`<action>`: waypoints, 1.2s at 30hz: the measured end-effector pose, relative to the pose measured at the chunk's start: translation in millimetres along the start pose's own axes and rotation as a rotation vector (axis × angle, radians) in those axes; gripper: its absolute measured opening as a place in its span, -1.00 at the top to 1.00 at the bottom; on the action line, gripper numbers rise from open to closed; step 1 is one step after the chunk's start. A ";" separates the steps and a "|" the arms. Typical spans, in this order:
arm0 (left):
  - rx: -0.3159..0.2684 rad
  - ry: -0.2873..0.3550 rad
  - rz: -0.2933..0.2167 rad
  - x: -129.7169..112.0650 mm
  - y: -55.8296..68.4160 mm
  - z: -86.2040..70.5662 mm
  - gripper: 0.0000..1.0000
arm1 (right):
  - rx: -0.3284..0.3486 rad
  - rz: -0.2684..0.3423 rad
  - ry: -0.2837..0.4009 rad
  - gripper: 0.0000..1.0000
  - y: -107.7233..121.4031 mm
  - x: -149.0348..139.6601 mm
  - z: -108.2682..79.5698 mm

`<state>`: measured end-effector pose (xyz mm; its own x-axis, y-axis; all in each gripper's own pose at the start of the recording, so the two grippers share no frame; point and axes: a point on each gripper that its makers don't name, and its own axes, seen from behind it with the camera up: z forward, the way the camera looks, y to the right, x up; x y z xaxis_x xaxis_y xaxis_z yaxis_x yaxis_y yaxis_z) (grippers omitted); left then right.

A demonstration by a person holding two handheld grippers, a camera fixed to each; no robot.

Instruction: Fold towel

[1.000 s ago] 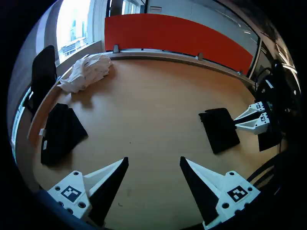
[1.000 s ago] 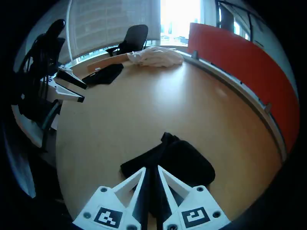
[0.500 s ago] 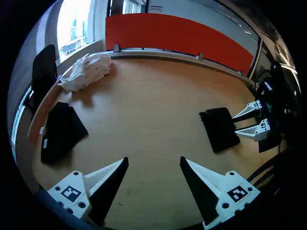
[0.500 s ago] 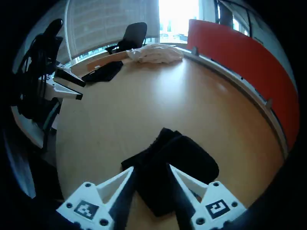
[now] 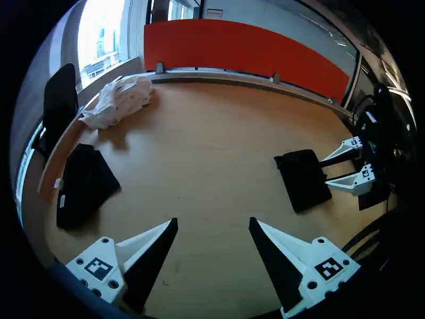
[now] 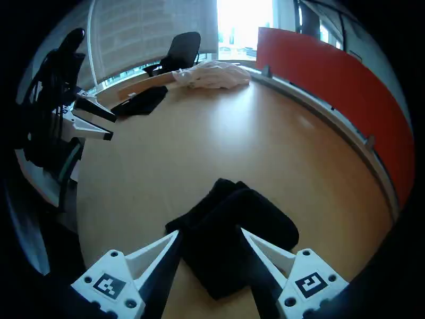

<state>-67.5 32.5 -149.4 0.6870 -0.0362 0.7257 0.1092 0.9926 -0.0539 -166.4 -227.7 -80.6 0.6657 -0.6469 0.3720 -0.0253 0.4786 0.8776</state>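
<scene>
A folded black towel (image 5: 303, 178) (image 6: 234, 228) lies flat on the wooden table (image 5: 212, 133), at its right side in the left gripper view. My right gripper (image 6: 208, 234) (image 5: 323, 171) stands open with a finger on each side of the towel's near edge, not pressing on it. My left gripper (image 5: 212, 221) (image 6: 112, 127) is open over bare wood near the table's front edge, with nothing between its fingers, well away from the towel.
A second folded black towel (image 5: 82, 183) (image 6: 141, 101) lies near the table's left edge. A crumpled white cloth pile (image 5: 119, 98) (image 6: 212, 74) sits at the far corner. A red divider (image 5: 244, 50) (image 6: 340, 90) lines the far edge. A black office chair (image 5: 58, 101) stands by the window.
My right gripper has gone from shut on the black towel to open, and the towel now lies released on the table. The left gripper has not moved.
</scene>
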 end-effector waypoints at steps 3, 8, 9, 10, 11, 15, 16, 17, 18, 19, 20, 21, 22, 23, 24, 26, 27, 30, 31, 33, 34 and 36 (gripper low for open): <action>0.000 0.000 -0.002 -0.4 0.2 0.1 -0.99 | 0.002 -0.005 0.000 -0.38 0.7 -0.1 -2.7; 0.000 -0.001 0.000 -0.6 0.4 0.2 -0.99 | 0.002 -0.010 0.002 -0.39 2.0 0.6 -6.5; 0.000 -0.001 0.000 -0.6 0.6 0.2 -0.99 | 0.001 -0.010 0.003 -0.39 2.3 0.9 -7.2; 0.000 -0.001 0.001 -0.6 0.9 0.2 -1.00 | 0.001 -0.010 0.004 -0.39 2.6 1.3 -7.9; 0.000 -0.001 0.001 -0.6 1.1 0.2 -1.00 | 0.000 -0.010 0.005 -0.39 2.9 1.6 -8.6; -0.002 0.000 0.000 -0.1 2.1 0.3 -1.00 | 0.000 -0.013 0.008 -0.39 3.3 2.3 -11.4; -0.002 0.000 0.001 0.1 2.5 0.4 -1.00 | -0.001 -0.013 0.008 -0.39 3.4 2.3 -12.1; -0.003 0.000 0.001 0.3 2.8 0.4 -1.00 | -0.001 -0.014 0.009 -0.39 3.4 2.4 -12.8; -0.003 0.000 0.001 0.3 2.9 0.5 -1.00 | -0.001 -0.015 0.009 -0.39 3.5 2.3 -13.4; -0.003 0.000 0.002 0.4 3.0 0.6 -1.00 | -0.002 -0.015 0.009 -0.39 3.7 2.2 -14.0; -0.003 0.001 0.002 0.5 3.0 0.7 -0.99 | -0.002 -0.015 0.009 -0.39 3.8 2.2 -14.5; -0.003 0.000 0.002 0.5 3.1 0.8 -0.99 | -0.002 -0.015 0.010 -0.39 3.9 2.1 -15.1; -0.003 0.000 0.002 0.5 3.2 0.8 -0.99 | -0.003 -0.015 0.011 -0.40 4.0 2.1 -15.7; -0.003 0.000 0.002 0.4 3.2 0.9 -0.99 | -0.003 -0.015 0.011 -0.40 4.1 2.0 -16.2; -0.004 0.000 0.002 0.7 3.4 0.8 -0.99 | -0.004 -0.015 0.012 -0.39 4.3 2.0 -16.7; -0.005 0.001 0.002 1.3 3.9 0.6 -1.00 | -0.006 -0.013 0.013 -0.39 4.7 1.8 -17.6; -0.005 0.001 0.003 1.4 4.1 0.6 -1.00 | -0.007 -0.012 0.012 -0.39 4.8 1.1 -18.1; -0.005 0.002 0.004 1.8 4.6 0.5 -1.00 | -0.010 -0.008 0.009 -0.40 5.2 -2.0 -19.4; -0.005 0.002 0.004 1.9 4.8 0.4 -1.00 | -0.011 -0.005 0.007 -0.40 5.3 -3.9 -19.8; -0.006 0.002 0.005 2.2 5.1 0.1 -0.99 | -0.013 -0.001 0.002 -0.40 5.4 -7.8 -20.4; -0.006 0.002 0.006 2.4 5.2 0.0 -0.99 | -0.014 0.001 -0.002 -0.39 5.4 -10.4 -20.7; -0.006 0.002 0.008 2.7 5.4 -0.3 -0.99 | -0.017 0.006 -0.009 -0.39 5.4 -15.6 -21.1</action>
<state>-64.8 37.8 -147.9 0.6894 -0.0289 0.7238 0.1086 0.9920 -0.0638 -161.2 -202.5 -88.1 0.6589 -0.6492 0.3800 -0.0168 0.4924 0.8702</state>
